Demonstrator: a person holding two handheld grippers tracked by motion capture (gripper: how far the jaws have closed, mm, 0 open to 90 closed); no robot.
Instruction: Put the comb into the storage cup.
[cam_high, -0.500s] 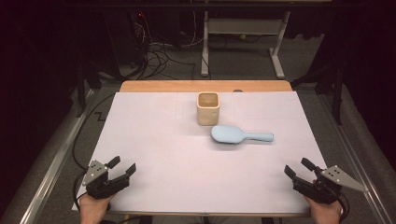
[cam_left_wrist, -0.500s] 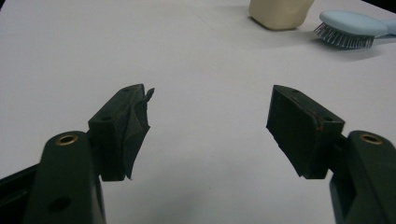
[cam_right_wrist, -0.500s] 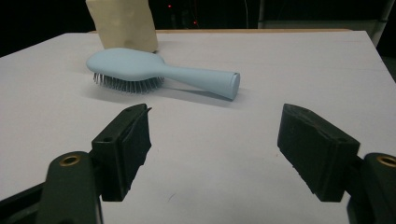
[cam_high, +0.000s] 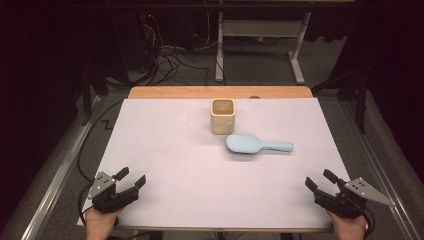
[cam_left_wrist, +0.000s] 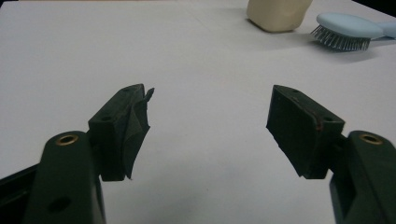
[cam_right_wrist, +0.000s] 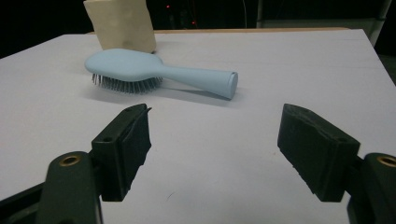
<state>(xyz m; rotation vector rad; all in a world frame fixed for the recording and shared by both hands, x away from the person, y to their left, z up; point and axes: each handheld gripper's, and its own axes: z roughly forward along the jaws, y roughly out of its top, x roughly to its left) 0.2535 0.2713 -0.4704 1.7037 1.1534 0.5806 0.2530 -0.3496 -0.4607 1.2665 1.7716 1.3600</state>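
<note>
**White counter, both tools idle at near edge**

White-covered counter (cam_high: 165, 150), dark room behind with cables on the floor (cam_high: 170, 60) and a metal frame (cam_high: 257, 35). Beige square cup (cam_high: 222, 116) upright at centre-far. Light-blue hairbrush (cam_high: 257, 144) just beside it, bristles down, handle pointing right. Left tool (cam_high: 131, 178) and right tool (cam_high: 317, 180) both wide apart, holding nothing, nothing between them and the brush.
</note>
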